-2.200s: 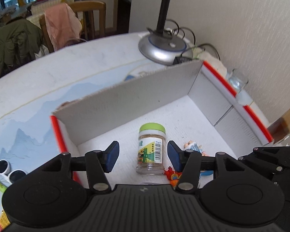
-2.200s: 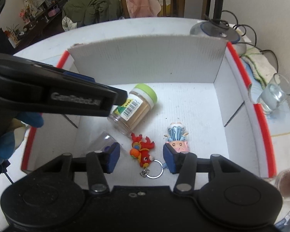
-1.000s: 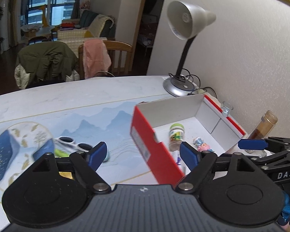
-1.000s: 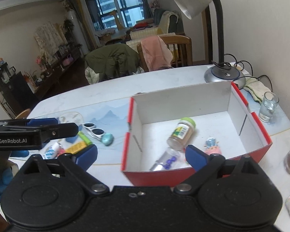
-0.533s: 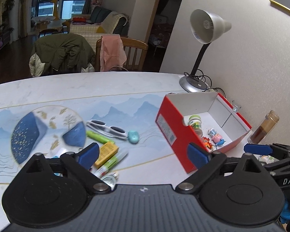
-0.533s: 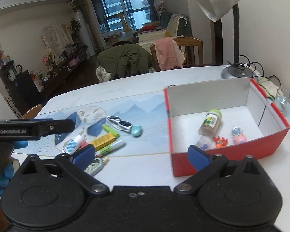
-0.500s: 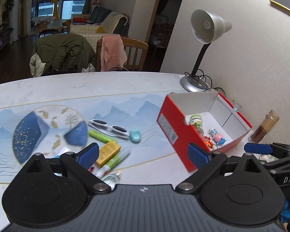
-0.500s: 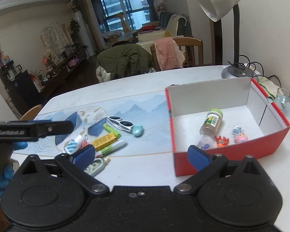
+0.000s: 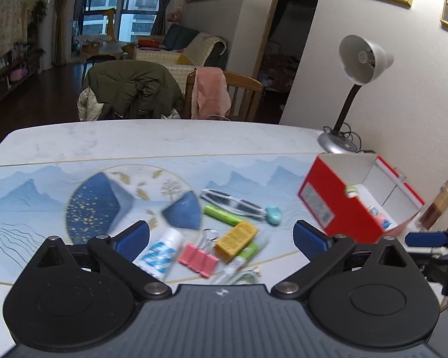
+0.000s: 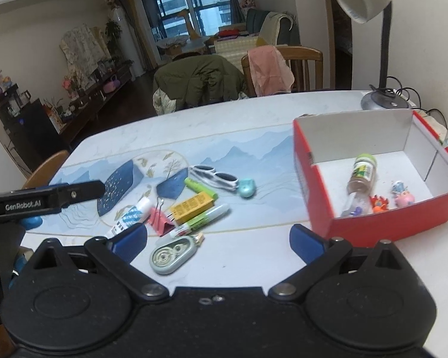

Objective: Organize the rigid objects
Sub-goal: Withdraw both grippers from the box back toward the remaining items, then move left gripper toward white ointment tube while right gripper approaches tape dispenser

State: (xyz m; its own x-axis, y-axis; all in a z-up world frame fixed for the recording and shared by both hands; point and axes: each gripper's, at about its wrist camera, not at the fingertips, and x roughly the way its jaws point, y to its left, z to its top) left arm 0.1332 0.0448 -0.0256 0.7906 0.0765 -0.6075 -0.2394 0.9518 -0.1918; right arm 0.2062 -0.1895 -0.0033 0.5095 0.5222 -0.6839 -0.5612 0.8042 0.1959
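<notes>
- My left gripper [image 9: 221, 238] has just been spreading its jaws and they now stand wide apart, with nothing between them; they hang above a cluster of small things on the worktop [image 9: 164, 140].
- My right gripper [image 10: 218, 240] also has its jaws wide apart and empty, above the same cluster, seen from the other side.
- Under my left jaws lie a white tube with blue print [image 9: 161, 252], a pink binder clip [image 9: 197, 260] and a yellow box [image 9: 236, 240], close together and partly blurred.
- Just beyond them are a green marker [image 9: 221, 214], white sunglasses [image 9: 233, 204] and a small teal piece [image 9: 273, 214] at the sunglasses' end.
- From the right view, a grey-green correction tape dispenser [image 10: 171, 255] lies nearest to me, beside a green-and-white glue pen [image 10: 204, 219].
- The red box [image 10: 388, 220] sits to the right of the cluster, well apart from it, open at the top.
- Inside it lie a green-capped jar [image 10: 362, 173] on its side, a clear vial [image 10: 354, 204], a red figure [image 10: 379, 203] and a pink figure [image 10: 403, 192].
- A desk lamp [image 9: 360, 68] stands behind the box, against the wall.
</notes>
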